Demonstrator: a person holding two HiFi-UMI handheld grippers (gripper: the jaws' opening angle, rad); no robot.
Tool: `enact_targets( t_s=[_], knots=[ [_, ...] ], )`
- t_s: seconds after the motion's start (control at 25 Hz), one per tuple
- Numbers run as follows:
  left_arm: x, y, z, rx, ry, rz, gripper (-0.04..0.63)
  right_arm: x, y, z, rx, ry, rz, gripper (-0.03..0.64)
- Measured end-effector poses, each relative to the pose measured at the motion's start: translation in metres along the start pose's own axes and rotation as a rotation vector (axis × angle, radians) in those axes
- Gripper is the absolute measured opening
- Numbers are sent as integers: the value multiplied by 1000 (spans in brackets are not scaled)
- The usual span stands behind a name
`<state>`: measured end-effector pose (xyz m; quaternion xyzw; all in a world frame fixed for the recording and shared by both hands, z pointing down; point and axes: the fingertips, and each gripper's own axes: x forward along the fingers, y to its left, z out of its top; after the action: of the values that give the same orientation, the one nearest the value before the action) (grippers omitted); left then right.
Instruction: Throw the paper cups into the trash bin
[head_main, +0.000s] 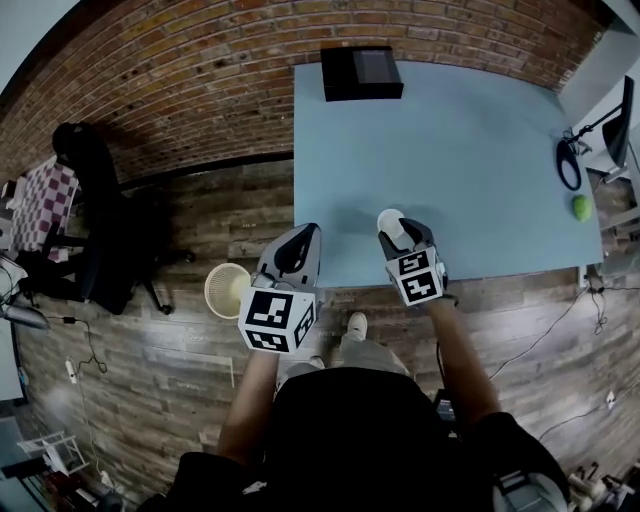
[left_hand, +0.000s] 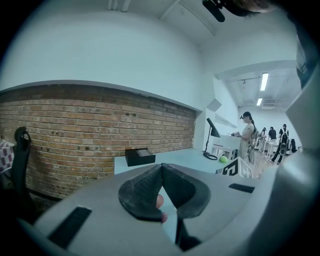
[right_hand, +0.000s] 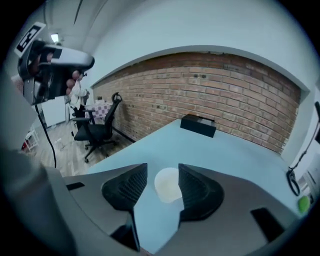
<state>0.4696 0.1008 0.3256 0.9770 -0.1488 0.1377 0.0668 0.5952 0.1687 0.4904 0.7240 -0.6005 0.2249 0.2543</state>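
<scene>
Right gripper (right_hand: 162, 174): we are holding its jaws apart, the paper cup (right_hand: 167, 186) showing between them on the table (right_hand: 220, 150), lower centre. Left gripper (left_hand: 162, 169): jaws are meeting, empty. The trash bin (head_main: 227, 290) is sitting on the floor, centre-left.

At the near-left corner of the table (head_main: 460, 140): left gripper (head_main: 300, 238), jaws together at the tips, nothing gripped. Over the table's near edge: right gripper (head_main: 398, 228), tilted down, jaws apart. A paper cup (right_hand: 169, 184) shows in the gap, pads not pressing it. The left forearm (head_main: 250, 400) and right forearm (head_main: 462, 350) are bare, both reaching forward from the torso toward the table.
</scene>
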Motion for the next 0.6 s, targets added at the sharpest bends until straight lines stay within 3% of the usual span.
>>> enact_targets(
  t_s=[0.2, 0.44, 0.6],
  knots=[
    [16, 10, -11, -17, 41, 22, 3, 32, 9, -27, -126, 113, 31, 195],
    [28, 11, -22, -41, 75, -9, 3, 55, 18, -58, -363, 251, 39, 199],
    [33, 13, -26, -44, 88, -12, 3, 61, 12, -65, -432, 293, 6, 198]
  ],
)
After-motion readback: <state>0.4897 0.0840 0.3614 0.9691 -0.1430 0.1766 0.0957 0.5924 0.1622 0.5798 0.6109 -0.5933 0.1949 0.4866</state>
